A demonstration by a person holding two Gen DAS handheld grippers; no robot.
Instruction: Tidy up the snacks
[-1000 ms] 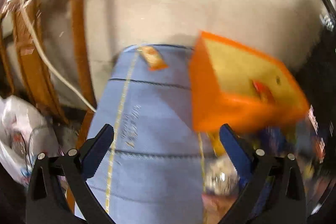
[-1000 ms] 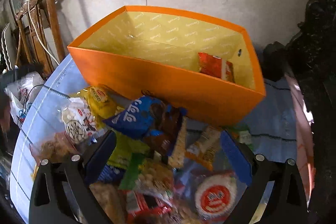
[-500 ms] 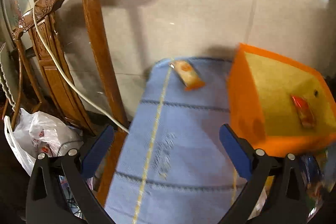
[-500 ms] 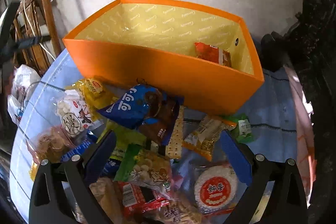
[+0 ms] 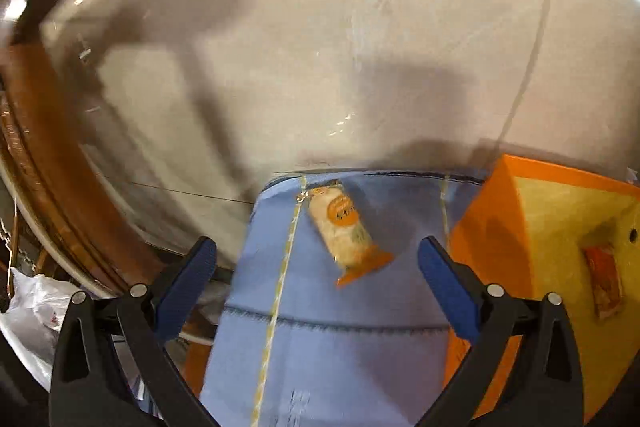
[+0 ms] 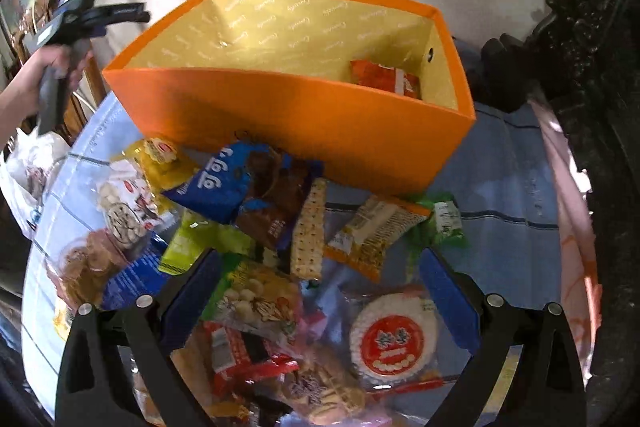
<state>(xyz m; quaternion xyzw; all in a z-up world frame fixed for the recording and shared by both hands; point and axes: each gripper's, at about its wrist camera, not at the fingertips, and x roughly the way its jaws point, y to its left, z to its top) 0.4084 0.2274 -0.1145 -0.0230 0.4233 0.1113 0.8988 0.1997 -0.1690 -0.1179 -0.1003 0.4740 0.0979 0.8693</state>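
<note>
An orange box with a yellow lining stands on the blue tablecloth; one red snack packet lies inside it. In front of the box is a pile of several snacks, among them a blue chocolate bag and a round red-and-white rice cracker. My right gripper hovers open above the pile, holding nothing. In the left wrist view a lone orange-and-cream snack pack lies near the cloth's far edge, left of the box. My left gripper is open, just short of that pack.
A carved wooden chair stands left of the table against a pale tiled wall. A white plastic bag lies on the floor below. Dark carved furniture rises at the right. A hand holds the left gripper's handle.
The left gripper has swung right and forward toward the lone snack pack, which now lies between its fingers' line. The right gripper has pulled back slightly over the pile.
</note>
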